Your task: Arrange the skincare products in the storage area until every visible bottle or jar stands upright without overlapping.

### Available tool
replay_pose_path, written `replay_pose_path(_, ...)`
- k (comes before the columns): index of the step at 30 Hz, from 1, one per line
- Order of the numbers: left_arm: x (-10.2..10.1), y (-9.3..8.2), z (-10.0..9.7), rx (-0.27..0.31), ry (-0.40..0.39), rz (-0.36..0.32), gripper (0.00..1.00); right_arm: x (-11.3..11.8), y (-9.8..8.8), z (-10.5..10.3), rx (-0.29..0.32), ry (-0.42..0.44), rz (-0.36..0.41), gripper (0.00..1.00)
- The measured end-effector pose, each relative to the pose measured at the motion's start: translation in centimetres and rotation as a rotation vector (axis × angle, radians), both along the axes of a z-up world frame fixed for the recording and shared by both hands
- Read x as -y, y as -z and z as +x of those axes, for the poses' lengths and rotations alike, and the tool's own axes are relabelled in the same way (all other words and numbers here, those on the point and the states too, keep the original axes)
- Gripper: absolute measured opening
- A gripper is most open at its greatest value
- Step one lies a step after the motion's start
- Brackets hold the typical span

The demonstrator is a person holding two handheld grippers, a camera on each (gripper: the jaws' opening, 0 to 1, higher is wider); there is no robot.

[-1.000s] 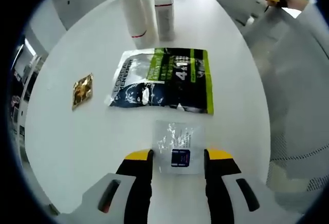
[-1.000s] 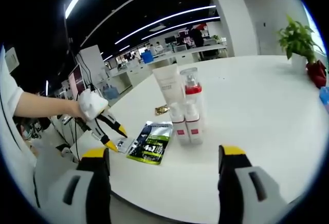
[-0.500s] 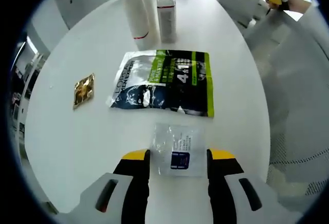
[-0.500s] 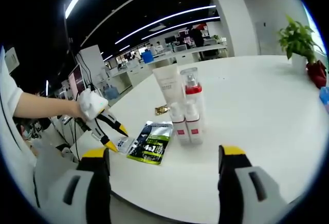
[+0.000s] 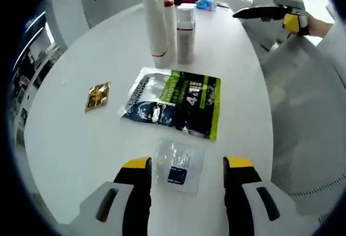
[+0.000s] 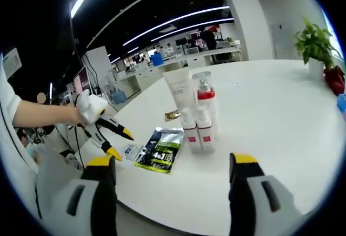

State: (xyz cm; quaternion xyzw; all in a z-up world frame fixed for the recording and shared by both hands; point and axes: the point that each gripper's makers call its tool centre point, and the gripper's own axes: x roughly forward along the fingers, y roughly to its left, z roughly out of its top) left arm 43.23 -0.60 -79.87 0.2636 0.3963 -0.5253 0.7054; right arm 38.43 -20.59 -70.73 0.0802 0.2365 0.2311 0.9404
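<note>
Only the left gripper view shows the gold packet (image 5: 98,96) at centre left on the tabletop (image 5: 70,138); the right gripper view adds a plant (image 6: 315,43) at upper right. Left tongs (image 5: 187,164) gape apart, a clear sachet (image 5: 178,166) flat between the tips, a green pouch (image 5: 174,101) just above. Bottles (image 5: 168,19) stand upright at top centre. Right tongs (image 6: 170,163) are spread wide, bottles well beyond.

The right gripper (image 6: 175,165) has its two yellow-tipped jaws wide apart, with nothing between them. On the white table (image 6: 281,111) a tube (image 6: 178,91) and bottles (image 6: 203,118) stand up close together. A green packet (image 6: 159,156) lies flat beside them. The left gripper (image 6: 116,143) hangs open above a small clear packet (image 6: 131,151). A plant (image 6: 314,44) stands far off.
</note>
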Motion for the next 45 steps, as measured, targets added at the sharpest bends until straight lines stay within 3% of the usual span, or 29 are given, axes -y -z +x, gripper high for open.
replay_pose_path(18, -0.5, -2.4, -2.5, -0.005, -0.297, -0.215, 0.64, -0.4, 0.0, -0.2, 0.005, -0.025, -0.007, 0.86)
replay_pose_path(27, -1.7, -3.7, -3.4, 0.007, -0.467, -0.327, 0.71, -0.6, -0.1, -0.2, 0.004, -0.034, -0.008, 0.86)
replay_pose_path(35, -2.3, -3.9, -5.1, 0.011, -0.515, -0.363, 0.77, -0.7, 0.0, -0.3, 0.006, -0.039, -0.011, 0.86)
replay_pose_path(45, -2.3, -4.1, -5.8, 0.013, -0.567, -0.406, 0.83, -0.6, -0.1, -0.3, 0.009, -0.033, -0.007, 0.86)
